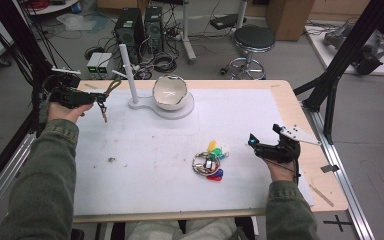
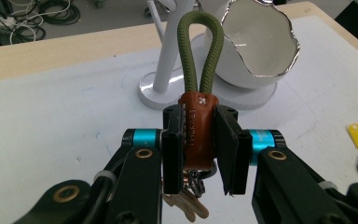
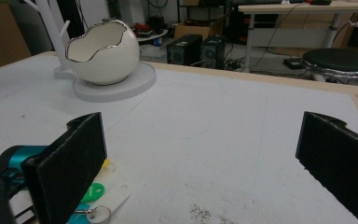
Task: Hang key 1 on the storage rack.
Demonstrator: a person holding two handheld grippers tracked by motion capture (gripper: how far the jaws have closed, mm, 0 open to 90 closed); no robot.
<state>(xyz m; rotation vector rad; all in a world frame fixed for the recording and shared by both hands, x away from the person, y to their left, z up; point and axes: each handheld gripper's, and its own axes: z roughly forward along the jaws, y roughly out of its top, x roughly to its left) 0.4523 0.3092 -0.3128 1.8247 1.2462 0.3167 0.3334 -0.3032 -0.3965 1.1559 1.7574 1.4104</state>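
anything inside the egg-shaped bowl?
The egg-shaped bowl shows bare white inner wall in the left gripper view; the high view shows only glints inside. Its jagged rim hides the lowest part, so the very bottom can't be checked. The keyring with the green loop is in the left gripper's jaws.

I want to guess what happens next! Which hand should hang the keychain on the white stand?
Left, probably. The left gripper is already shut on the keychain, close to the stand. The right gripper is open near the key pile, farther from the stand.
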